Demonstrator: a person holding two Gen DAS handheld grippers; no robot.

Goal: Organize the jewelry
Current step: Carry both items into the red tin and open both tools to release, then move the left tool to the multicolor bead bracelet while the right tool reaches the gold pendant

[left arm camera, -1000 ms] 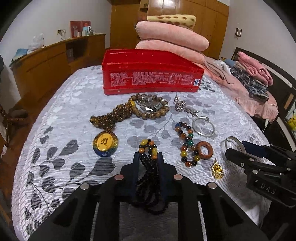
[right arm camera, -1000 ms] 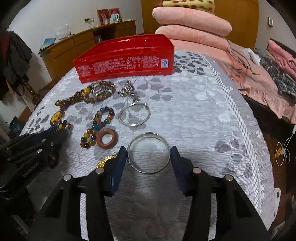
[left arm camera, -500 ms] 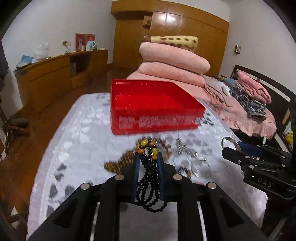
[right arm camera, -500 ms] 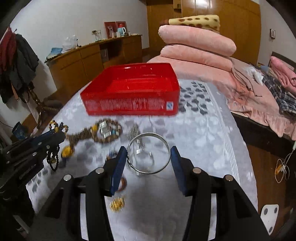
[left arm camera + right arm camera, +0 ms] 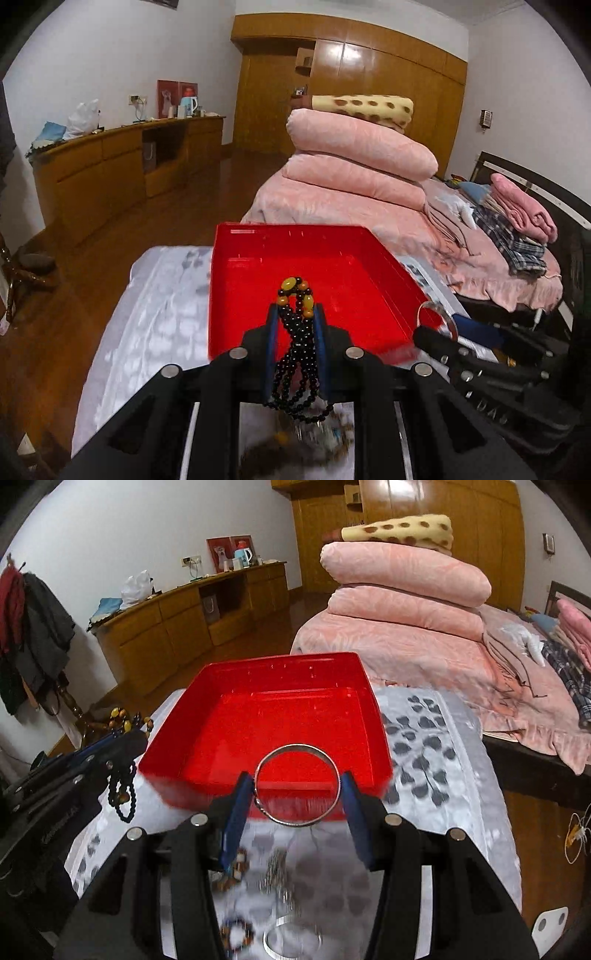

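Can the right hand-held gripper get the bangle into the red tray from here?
Probably yes. The right hand-held gripper holds the silver bangle at the near wall of the red tray, which looks empty; nothing blocks the way ahead.

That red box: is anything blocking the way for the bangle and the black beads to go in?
Nothing visible. The red box is open-topped and looks empty. The silver bangle in the right gripper and the black bead string in the left gripper hang near its front edge.

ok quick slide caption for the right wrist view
Right gripper carries a silver bangle toward the empty red tray, the left gripper alongside with black beads.
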